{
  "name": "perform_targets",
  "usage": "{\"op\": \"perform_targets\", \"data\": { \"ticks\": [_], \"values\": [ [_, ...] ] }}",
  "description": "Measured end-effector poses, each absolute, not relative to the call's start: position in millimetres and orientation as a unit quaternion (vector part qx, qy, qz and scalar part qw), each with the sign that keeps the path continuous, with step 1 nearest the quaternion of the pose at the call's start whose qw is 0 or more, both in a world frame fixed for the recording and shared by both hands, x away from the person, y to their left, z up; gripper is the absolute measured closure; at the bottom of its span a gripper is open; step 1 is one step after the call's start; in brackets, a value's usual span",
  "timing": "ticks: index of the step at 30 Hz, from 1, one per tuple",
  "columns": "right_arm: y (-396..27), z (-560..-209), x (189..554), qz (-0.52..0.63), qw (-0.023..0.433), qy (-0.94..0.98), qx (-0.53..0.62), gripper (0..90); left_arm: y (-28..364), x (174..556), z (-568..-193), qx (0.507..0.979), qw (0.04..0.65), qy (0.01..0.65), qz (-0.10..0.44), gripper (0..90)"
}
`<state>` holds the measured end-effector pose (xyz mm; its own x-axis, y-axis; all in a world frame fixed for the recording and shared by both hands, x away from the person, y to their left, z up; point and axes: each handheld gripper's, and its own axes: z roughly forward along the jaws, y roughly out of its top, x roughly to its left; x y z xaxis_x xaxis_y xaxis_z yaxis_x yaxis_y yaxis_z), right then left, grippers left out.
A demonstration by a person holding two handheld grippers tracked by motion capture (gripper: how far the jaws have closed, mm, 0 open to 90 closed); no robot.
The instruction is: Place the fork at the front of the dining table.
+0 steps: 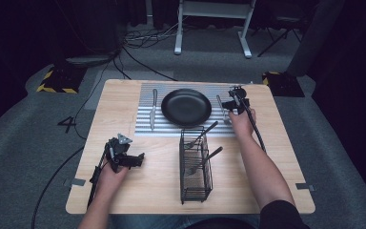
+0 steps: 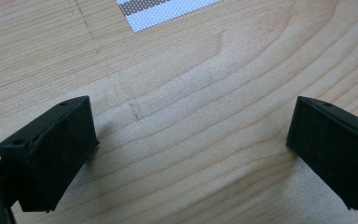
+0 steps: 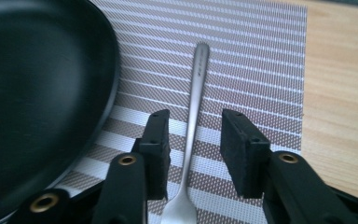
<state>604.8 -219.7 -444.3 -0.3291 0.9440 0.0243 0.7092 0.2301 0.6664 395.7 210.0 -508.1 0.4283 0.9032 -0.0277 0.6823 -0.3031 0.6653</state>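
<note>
The right gripper [image 3: 193,149] has its fingers open around the fork [image 3: 193,116], which lies flat on the striped mat [image 3: 261,70] beside the black plate [image 3: 37,93], like a set place, while the left gripper [image 2: 191,140] waits open over the bare tabletop [image 2: 191,84].

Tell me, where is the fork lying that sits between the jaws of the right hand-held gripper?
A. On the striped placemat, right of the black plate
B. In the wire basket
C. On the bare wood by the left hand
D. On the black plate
A: the right gripper view shows the fork flat on the striped placemat beside the black plate, between the open jaws of the right hand-held gripper, which do not touch it.
</note>
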Motion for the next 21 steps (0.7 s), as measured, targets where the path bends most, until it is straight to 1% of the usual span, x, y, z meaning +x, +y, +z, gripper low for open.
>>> {"op": "perform_targets", "data": {
  "ticks": [4,9,10,11,12,15,21],
  "values": [
    [-227.6,-426.3,589.9,0.313,0.193,0.761,0.535,60.8,210.0,395.7,-508.1,0.787,0.308,0.504,0.179,1.5],
    [-237.2,-421.7,574.2,0.315,0.19,0.767,0.526,60.4,210.0,395.7,-508.1,0.787,0.307,0.503,0.18,1.4],
    [-243.3,-423.7,565.5,0.315,0.195,0.769,0.52,60.5,210.0,395.7,-508.1,0.787,0.308,0.504,0.179,1.4],
    [-243.3,-423.7,565.5,0.315,0.195,0.769,0.52,60.5,210.0,395.6,-508.1,0.787,0.308,0.504,0.179,1.4],
    [-247.8,-426.4,559.6,0.299,0.186,0.773,0.527,59.3,210.0,395.7,-508.1,0.787,0.308,0.504,0.179,1.4],
    [-254.7,-432.0,549.3,0.296,0.188,0.773,0.528,60.0,210.0,395.7,-508.1,0.787,0.308,0.504,0.179,1.4],
    [-263.1,-447.7,540.9,0.273,0.184,0.775,0.539,60.6,210.0,395.7,-508.1,0.787,0.308,0.504,0.179,1.4]
  ]
}}
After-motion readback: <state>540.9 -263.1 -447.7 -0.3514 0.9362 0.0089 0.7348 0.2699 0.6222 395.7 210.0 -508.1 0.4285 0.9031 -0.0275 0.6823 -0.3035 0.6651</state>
